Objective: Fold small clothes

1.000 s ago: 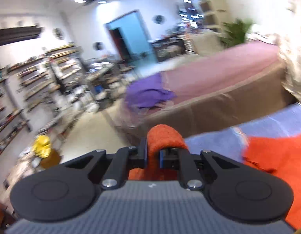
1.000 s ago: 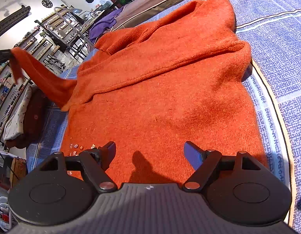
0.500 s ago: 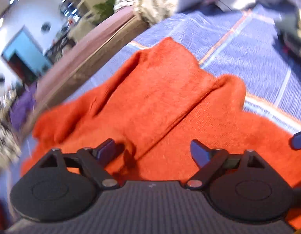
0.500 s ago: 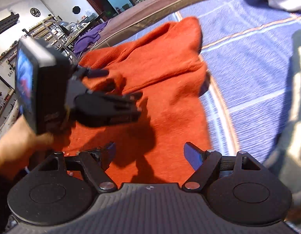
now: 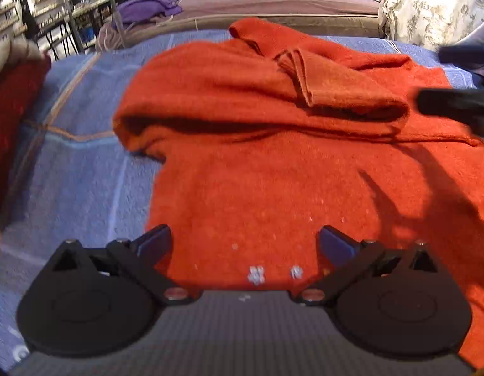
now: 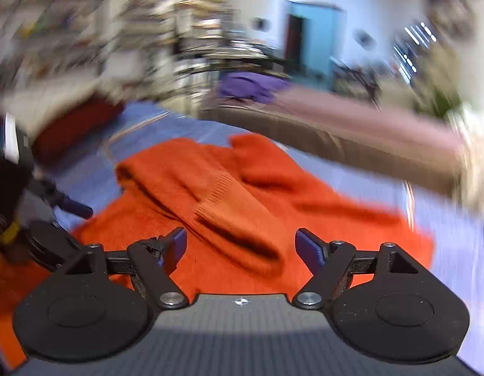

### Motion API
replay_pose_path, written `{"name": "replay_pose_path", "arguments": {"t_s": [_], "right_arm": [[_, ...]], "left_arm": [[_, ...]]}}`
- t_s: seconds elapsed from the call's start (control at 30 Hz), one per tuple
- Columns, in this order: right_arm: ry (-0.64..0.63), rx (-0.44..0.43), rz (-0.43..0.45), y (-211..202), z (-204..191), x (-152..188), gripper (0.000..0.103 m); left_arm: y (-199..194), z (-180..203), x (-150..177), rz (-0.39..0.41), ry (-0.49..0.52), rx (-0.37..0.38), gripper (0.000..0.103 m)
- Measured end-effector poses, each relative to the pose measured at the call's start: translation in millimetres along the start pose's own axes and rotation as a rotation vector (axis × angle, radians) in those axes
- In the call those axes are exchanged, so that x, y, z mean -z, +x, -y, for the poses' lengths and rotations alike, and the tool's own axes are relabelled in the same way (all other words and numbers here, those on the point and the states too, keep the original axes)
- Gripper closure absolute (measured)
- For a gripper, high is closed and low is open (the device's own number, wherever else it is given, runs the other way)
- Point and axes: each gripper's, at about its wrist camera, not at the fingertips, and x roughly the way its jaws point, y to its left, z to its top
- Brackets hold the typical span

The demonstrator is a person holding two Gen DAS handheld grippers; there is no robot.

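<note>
An orange knit sweater [image 5: 273, 181] lies flat on the blue patterned bedspread [image 5: 85, 188], with one sleeve [image 5: 320, 78] folded across its upper body. My left gripper [image 5: 243, 242] is open and empty, low over the sweater's bottom hem. My right gripper [image 6: 240, 244] is open and empty, just above the folded sleeve cuff [image 6: 229, 216] on the sweater [image 6: 320, 219]. The right gripper's dark finger [image 5: 452, 106] shows at the right edge of the left wrist view. The left gripper's body [image 6: 28, 206] shows at the left edge of the right wrist view.
A dark red garment [image 5: 13, 100] lies at the bed's left edge. A brown bench [image 5: 273, 3] with a purple cloth [image 5: 148, 6] stands behind the bed. A floral quilt [image 5: 436, 6] is at the back right. Shelving racks [image 5: 38, 9] stand at the far left.
My left gripper let go of the sleeve, which now lies folded across the sweater, and drew back to the hem. My right gripper swung toward the folded sleeve; its view is blurred.
</note>
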Motion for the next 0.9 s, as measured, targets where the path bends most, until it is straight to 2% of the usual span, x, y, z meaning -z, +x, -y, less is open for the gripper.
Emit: {"name": "replay_pose_path", "arguments": {"t_s": [0.07,0.1,0.2,0.3,0.37,0.4,0.43,0.53,0.63,0.7,0.73,0.9], "right_arm": [[-0.156,0.012,-0.022,28.0,-15.3,-10.1,0.023],[-0.198,0.006,-0.046,41.8,-20.0,-12.9,0.037],[-0.252,-0.003,-0.11,72.6,-29.0,-13.7,0.038],[-0.31,0.04,-0.133,89.8,-35.0,-10.8,0.039],[-0.318,0.063,-0.146,97.0,-32.3,-8.7,0.049],[-0.299,0.073,-0.15,94.9,-27.9,-9.2,0.073],[-0.253,0.081,-0.136,89.2,-21.4,-9.8,0.094],[0.046,0.136,-0.036,58.5,19.3,-13.6,0.095],[0.442,0.244,0.024,20.1,77.9,9.2,0.095],[0.632,0.318,0.018,-0.9,105.9,38.8,0.095],[0.681,0.341,0.002,-6.6,114.6,53.9,0.096],[0.93,0.318,-0.112,-2.6,137.4,115.1,0.096]], "left_arm": [[2.7,-0.1,7.8,-0.002,-0.007,-0.003,0.0],[2.7,0.2,9.0,0.008,-0.009,-0.003,0.0],[6.0,2.0,6.9,0.008,-0.021,0.006,0.0],[10.4,2.8,4.8,0.002,-0.029,0.014,0.0],[15.3,3.7,2.9,0.002,-0.035,0.014,0.0],[14.8,5.7,3.8,0.003,-0.031,0.011,0.0],[15.2,6.3,3.5,0.004,-0.028,0.009,0.0],[14.5,4.7,3.6,0.003,-0.045,0.012,0.0],[13.3,6.4,5.5,-0.001,-0.055,0.006,0.0],[13.6,7.9,4.1,-0.007,-0.056,0.0,0.0],[13.9,8.4,3.3,-0.01,-0.056,-0.001,0.0],[15.3,9.3,0.1,-0.028,-0.052,-0.006,0.0]]}}
